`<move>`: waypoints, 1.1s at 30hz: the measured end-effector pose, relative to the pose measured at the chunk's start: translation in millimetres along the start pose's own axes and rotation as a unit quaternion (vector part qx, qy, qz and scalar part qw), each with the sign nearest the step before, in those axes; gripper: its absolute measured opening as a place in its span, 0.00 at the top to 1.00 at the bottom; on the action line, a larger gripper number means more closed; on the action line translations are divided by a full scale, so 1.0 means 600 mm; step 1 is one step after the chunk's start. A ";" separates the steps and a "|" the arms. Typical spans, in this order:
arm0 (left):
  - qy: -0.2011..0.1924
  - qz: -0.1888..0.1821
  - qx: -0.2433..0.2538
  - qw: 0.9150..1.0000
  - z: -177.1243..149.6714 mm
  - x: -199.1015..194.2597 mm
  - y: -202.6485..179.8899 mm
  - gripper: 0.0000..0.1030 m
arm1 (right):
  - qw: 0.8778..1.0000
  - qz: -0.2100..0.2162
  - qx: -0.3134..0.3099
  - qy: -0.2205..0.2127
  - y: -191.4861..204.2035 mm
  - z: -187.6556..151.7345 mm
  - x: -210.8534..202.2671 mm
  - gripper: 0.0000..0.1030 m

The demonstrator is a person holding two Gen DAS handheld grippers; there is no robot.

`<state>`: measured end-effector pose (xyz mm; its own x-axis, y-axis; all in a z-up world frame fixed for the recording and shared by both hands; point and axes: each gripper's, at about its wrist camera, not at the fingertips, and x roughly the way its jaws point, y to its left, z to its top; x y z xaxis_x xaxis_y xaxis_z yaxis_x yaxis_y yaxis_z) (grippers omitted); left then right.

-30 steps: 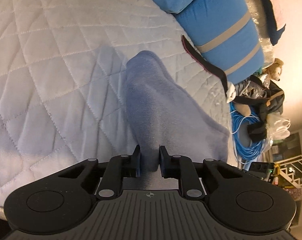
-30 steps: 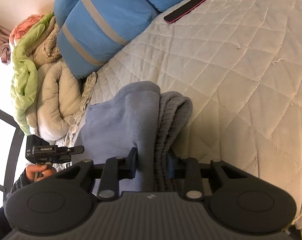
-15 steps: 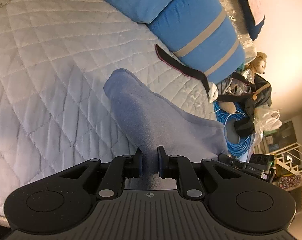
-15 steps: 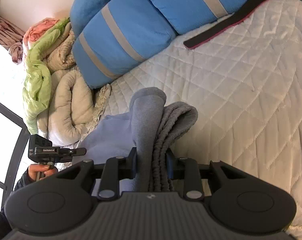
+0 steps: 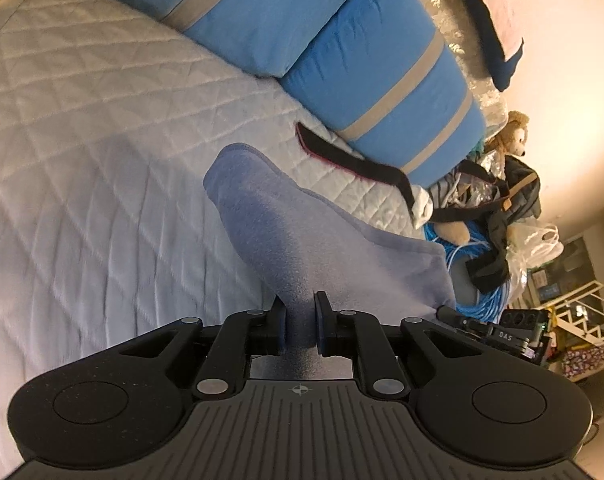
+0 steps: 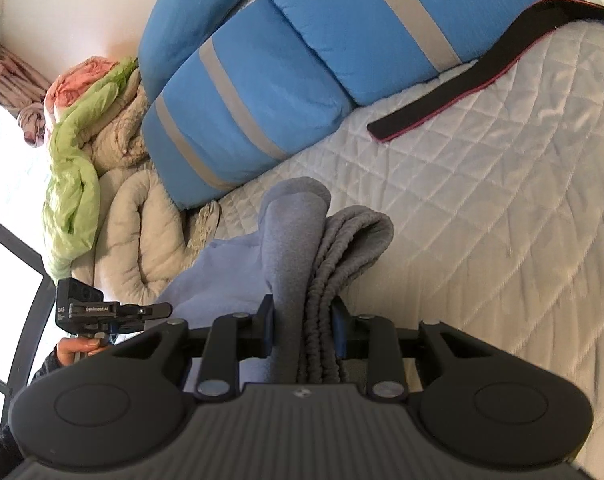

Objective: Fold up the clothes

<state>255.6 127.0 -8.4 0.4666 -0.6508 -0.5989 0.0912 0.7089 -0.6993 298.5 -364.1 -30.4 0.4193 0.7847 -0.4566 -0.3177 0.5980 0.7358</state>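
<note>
Both tools, left tool and right tool, are clamping the grey garment you're holding above the bed. Its length is running forward from each tool, sagging between them.

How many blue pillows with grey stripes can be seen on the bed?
2, side by side at the head of the quilted bed: one pillow nearer the folded blankets, the other pillow by the black strap. More may lie outside the frame.

Left gripper, right gripper: black ribbed housings, round side discs, silver pivot screws, blue-edged fingers. Dark sleeve is worn.
</note>
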 end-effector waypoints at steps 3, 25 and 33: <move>-0.003 -0.003 0.005 1.000 0.030 0.013 0.004 0.89 | 1.000 0.009 0.006 -0.008 -0.013 0.030 0.015 0.80; 0.000 0.006 -0.003 1.000 0.190 0.166 0.122 0.89 | 0.999 0.000 0.041 -0.008 -0.145 0.196 0.192 0.81; 0.000 -0.019 -0.060 0.998 0.169 0.195 0.185 0.76 | 0.997 -0.068 0.025 0.003 -0.163 0.177 0.224 0.24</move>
<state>409.3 157.1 -116.5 0.4639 -0.6775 -0.5708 0.0036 0.6457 -0.7636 476.2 -334.2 -110.5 0.4503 0.6986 -0.5561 -0.2153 0.6894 0.6917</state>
